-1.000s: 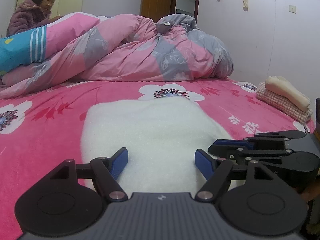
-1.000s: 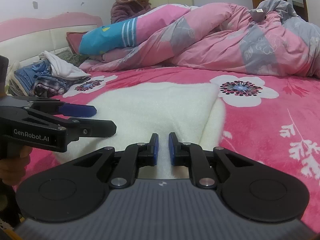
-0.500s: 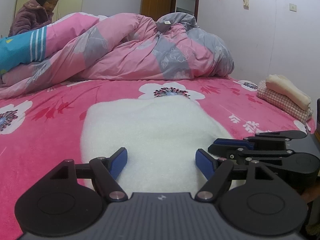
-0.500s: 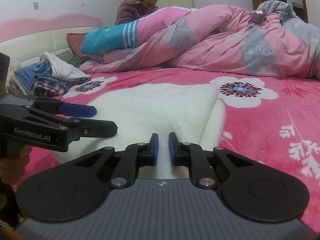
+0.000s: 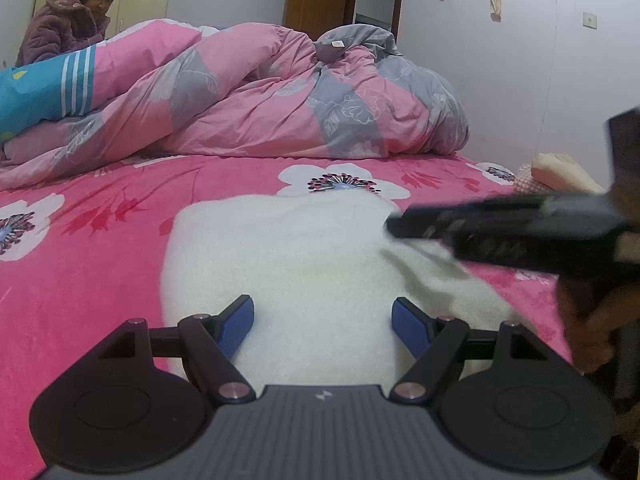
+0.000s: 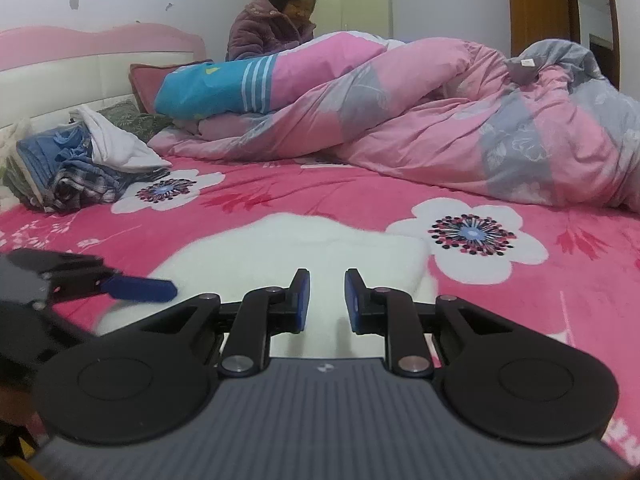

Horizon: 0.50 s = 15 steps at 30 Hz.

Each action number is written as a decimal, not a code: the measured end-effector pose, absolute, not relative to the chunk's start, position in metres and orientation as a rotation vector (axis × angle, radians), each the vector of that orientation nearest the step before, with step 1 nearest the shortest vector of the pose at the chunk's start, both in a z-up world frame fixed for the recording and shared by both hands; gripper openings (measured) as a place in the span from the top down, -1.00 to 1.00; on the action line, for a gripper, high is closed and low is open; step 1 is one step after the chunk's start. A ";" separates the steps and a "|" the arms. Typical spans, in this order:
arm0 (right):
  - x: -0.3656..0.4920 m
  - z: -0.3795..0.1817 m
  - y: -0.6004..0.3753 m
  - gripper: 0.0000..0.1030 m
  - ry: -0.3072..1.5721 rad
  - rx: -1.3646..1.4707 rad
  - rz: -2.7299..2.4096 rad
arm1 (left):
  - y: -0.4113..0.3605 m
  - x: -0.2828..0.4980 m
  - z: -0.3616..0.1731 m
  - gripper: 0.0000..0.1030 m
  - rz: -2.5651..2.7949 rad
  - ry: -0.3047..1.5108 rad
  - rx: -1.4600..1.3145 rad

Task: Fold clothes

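The left gripper (image 5: 322, 320) tilted down, jaws spread wide, the white garment (image 5: 288, 264) lying flat between and ahead of them. The right gripper (image 6: 326, 300) hovered above its edge, jaws opening, nothing pinched.

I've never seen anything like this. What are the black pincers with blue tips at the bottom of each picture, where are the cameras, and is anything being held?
There is no robot: a person holds a hand-held gripper in each hand, each with a camera looking along its two fingers. One picture is from the left hand-held gripper, the other from the right hand-held gripper. Both hover over a white fleecy garment spread on a pink flowered bedsheet. The left one's jaws stand wide open; the right one's are narrow and opening. Neither holds anything. Farther back lie a rumpled quilt and a pile of clothes; another person sits behind.
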State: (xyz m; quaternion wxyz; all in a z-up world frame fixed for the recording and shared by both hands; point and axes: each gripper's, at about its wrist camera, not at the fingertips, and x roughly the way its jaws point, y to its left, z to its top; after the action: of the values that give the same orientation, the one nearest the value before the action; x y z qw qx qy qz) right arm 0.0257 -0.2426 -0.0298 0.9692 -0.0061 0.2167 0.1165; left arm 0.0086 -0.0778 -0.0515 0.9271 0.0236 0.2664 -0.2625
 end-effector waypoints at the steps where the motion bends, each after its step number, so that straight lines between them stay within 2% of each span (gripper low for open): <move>1: 0.032 -0.038 -0.242 0.59 0.469 -0.018 0.238 | -0.077 0.008 -0.052 -0.50 -0.540 0.546 0.049; 5: 0.038 -0.066 -0.245 0.57 0.483 -0.034 0.251 | -0.077 0.006 -0.051 -0.50 -0.546 0.542 0.058; 15: 0.039 -0.066 -0.248 0.56 0.487 0.002 0.260 | -0.074 0.010 -0.029 -0.50 -0.534 0.499 0.064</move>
State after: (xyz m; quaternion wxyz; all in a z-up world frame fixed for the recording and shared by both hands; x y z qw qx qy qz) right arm 0.0387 -0.2481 -0.0661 0.9622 0.0011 0.2404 0.1282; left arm 0.0103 -0.0735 -0.0290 0.9334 0.0315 0.2441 -0.2612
